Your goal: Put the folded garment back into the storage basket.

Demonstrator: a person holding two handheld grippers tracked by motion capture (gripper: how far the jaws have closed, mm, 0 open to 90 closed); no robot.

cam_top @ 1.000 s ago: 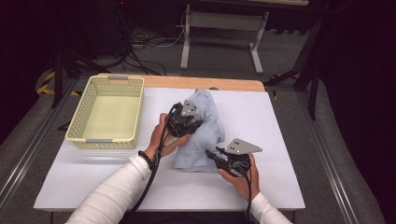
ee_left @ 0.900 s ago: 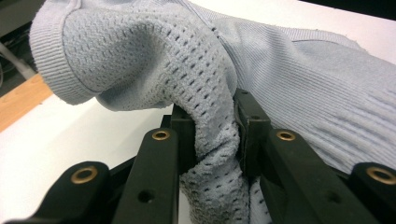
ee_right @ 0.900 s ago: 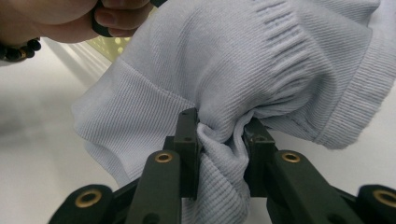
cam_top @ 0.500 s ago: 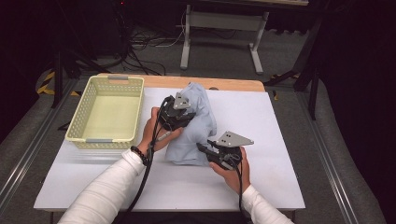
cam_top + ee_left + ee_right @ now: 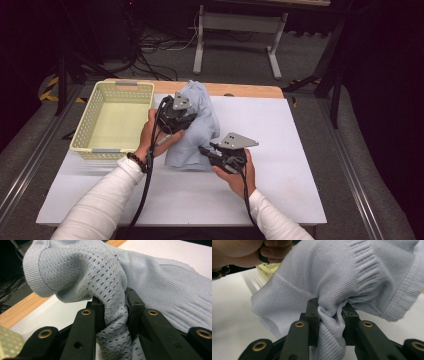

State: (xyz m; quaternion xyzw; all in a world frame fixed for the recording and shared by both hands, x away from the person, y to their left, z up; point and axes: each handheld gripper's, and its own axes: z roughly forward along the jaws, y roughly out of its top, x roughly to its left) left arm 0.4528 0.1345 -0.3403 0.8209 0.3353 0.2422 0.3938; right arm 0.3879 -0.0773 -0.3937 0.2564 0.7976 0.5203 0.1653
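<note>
A pale blue knitted garment [image 5: 197,125] hangs bunched between both grippers above the white table [image 5: 280,150]. My left gripper [image 5: 182,117] is shut on a fold of its open-weave part [image 5: 113,315], near the garment's upper left. My right gripper [image 5: 206,151] is shut on a gathered fold of the ribbed cloth [image 5: 329,315] at the lower right edge. In the right gripper view the garment [image 5: 342,277] drapes over the jaws, and the hand [image 5: 249,252] that holds the left gripper shows at the top left. The garment's lower edge still touches the table.
A pale yellow plastic basket [image 5: 95,150], with nothing in it, stands at the table's left side, close to the left hand. A strip of wooden tabletop [image 5: 250,91] shows at the far edge. Beyond it stand a metal frame's legs [image 5: 272,60] and floor cables.
Both hands have carried the garment leftward, toward the basket, and lifted it a little. Both grips on the cloth have stayed as they were.
</note>
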